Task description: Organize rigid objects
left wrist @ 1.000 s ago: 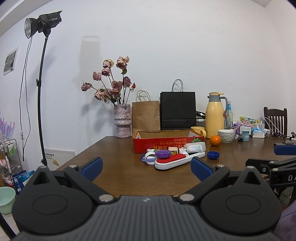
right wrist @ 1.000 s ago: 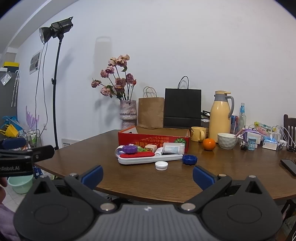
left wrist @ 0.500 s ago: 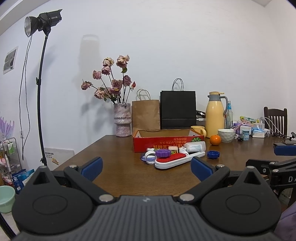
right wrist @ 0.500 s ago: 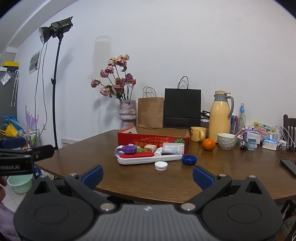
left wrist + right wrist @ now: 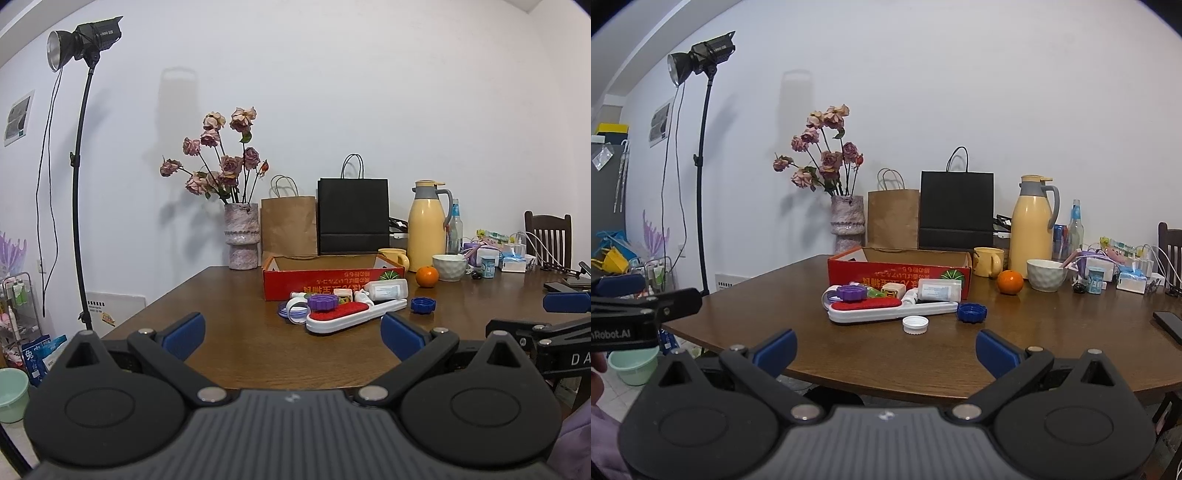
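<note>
Left tongs [image 5: 291, 332] released, empty, low centre frame. Right tongs [image 5: 885, 347] likewise. Clutter mid-frame on tabletop [image 5: 768, 295]: red box [image 5: 899, 271], white tray [image 5: 886, 314], blue cap [image 5: 972, 312], white cap [image 5: 915, 325].

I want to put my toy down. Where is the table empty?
The near side of the table is bare, from the white cap to the table's edge. The left side, between the vase and the red box, is bare too. It is crowded by the white tray and beyond the bowl.
</note>
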### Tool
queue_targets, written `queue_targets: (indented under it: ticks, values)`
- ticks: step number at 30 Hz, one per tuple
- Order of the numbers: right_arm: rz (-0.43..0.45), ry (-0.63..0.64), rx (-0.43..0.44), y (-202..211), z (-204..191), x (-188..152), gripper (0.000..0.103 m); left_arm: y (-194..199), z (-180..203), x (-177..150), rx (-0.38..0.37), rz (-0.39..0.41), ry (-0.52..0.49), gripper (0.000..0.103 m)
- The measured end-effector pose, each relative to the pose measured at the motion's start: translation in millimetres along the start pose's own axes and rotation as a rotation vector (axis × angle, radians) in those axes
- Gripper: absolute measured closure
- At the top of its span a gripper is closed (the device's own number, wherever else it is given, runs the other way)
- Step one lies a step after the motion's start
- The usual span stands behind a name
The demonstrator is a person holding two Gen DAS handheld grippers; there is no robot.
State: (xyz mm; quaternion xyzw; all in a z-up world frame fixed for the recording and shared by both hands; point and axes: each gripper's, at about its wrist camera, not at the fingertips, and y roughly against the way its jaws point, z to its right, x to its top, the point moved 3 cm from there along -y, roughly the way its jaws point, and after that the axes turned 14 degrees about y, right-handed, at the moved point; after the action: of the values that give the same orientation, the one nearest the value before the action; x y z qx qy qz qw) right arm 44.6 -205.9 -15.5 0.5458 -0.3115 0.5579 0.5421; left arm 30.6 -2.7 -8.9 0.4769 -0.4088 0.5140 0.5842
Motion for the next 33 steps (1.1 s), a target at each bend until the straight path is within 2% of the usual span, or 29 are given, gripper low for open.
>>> queue_targets:
  ticks: [18, 25, 33]
  values:
    - [-0.044, -0.026, 0.019, -14, -3, -15, 0.000, -9, -1, -11, 0.003, -0.034, -0.004, 0.000]
    - [-0.149, -0.078, 0.060, -43, -3, -37, 0.000, -34, -6, -25, 0.030, -0.131, 0.021, 0.000]
    - [-0.199, -0.126, 0.065, -68, 6, -46, 0.000, -64, -8, -29, 0.061, -0.195, 0.027, 0.000]
